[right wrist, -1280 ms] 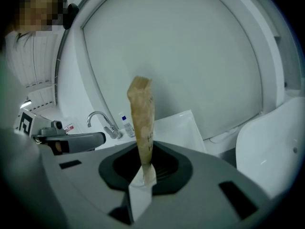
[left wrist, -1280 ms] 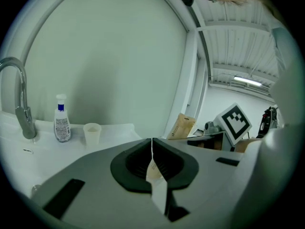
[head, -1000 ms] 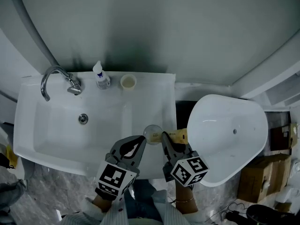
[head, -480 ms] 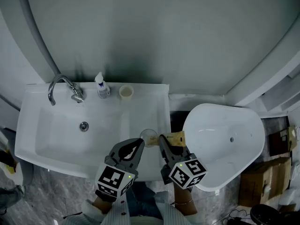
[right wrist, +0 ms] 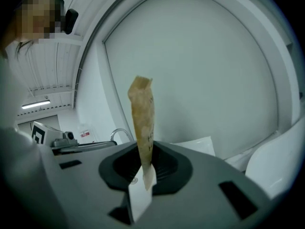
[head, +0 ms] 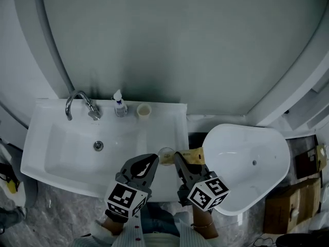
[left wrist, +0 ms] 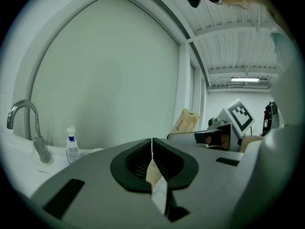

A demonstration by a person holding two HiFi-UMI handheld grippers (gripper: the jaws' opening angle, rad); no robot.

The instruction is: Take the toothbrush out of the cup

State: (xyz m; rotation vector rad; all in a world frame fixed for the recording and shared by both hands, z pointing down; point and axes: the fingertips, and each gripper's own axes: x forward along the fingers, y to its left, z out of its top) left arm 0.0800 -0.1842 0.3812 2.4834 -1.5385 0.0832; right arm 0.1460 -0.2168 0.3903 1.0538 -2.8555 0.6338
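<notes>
- The right gripper [right wrist: 144, 162] has its jaws clenched on the lower end of a tan paper packet [right wrist: 142, 113], apparently the wrapped toothbrush. The packet is held upright, probably so that it clears the rim.
- The packet appears to be outside the clear cup [head: 165, 155] and just beside it, above the front of the sink [head: 61, 153].
- The left gripper [left wrist: 152, 148] has its jaws pressed together with nothing evident between them. Its tips are just beside the cup, probably to steady it.
- The beige cup [head: 144, 110] and the bottle [head: 121, 107] stand at the sink's back, well apart.

I see a white sink [head: 56, 148], silver tap [head: 77, 98], tan packet [right wrist: 143, 123] with dark print, blue-labelled clear bottle [left wrist: 72, 147], grey marbled floor [head: 56, 205], brown cardboard box [head: 285, 212]
</notes>
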